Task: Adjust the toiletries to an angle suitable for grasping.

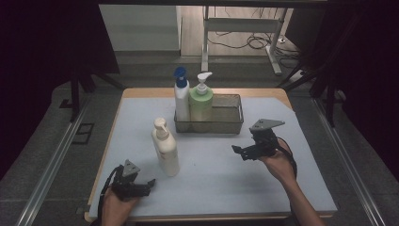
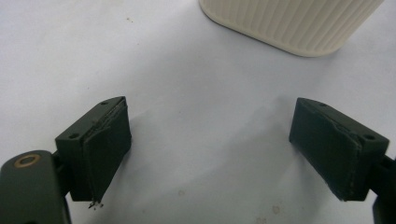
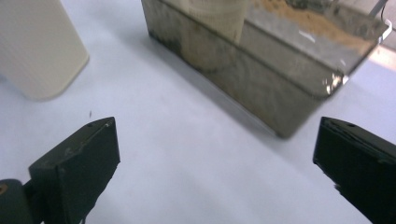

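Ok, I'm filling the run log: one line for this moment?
left gripper open | right gripper open | cream bottle upright on mat | two bottles in basket

Left gripper (image 1: 151, 181): black body, grey three-cornered plate on top, black cable looped behind; a brass-coloured rivet is seen beside one jaw. Pads (image 2: 108, 148) are dark, rectangular, frayed at one lower corner, with small screw holes. Right gripper (image 1: 234, 149): black, grey plate, black cable. Forearms are unsleeved.
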A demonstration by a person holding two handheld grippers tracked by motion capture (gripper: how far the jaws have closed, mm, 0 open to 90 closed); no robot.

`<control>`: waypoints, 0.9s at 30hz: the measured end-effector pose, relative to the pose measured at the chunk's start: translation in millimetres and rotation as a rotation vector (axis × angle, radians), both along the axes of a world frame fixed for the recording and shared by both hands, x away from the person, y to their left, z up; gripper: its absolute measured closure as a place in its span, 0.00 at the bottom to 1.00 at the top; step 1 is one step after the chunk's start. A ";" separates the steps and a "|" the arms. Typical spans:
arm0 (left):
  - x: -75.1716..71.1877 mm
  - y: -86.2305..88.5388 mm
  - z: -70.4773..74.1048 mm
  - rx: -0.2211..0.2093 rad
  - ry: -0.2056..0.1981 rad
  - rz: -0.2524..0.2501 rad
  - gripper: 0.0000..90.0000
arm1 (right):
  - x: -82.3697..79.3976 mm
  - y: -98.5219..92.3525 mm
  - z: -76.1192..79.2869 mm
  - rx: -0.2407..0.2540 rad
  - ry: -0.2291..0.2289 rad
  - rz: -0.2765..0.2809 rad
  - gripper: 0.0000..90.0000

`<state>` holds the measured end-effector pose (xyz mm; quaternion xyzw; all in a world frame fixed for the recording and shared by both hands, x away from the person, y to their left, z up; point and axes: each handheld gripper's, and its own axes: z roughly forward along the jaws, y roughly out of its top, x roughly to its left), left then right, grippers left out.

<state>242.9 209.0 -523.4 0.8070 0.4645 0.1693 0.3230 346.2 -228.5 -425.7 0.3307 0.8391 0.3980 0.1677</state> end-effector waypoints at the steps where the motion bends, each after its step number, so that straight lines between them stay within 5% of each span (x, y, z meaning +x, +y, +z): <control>1: 0.0 0.0 0.0 0.000 0.000 0.000 0.14 | -3.0 -3.9 -3.0 -0.007 0.004 -0.001 0.00; 8: 0.0 0.0 0.0 0.001 -0.001 0.000 0.14 | -20.1 -23.8 -22.2 -0.036 0.018 -0.040 0.00; 13: -0.1 0.0 0.0 0.001 -0.001 0.000 0.14 | -29.3 -39.8 -50.2 -0.030 0.064 -0.079 0.00; 23: -0.1 0.0 0.0 0.002 -0.001 -0.001 0.14 | -32.3 -53.2 -88.8 -0.050 0.134 -0.114 0.00; 27: -0.2 -0.1 0.1 0.003 -0.001 -0.001 0.14 | -33.2 -52.3 -95.7 -0.066 0.123 -0.123 0.00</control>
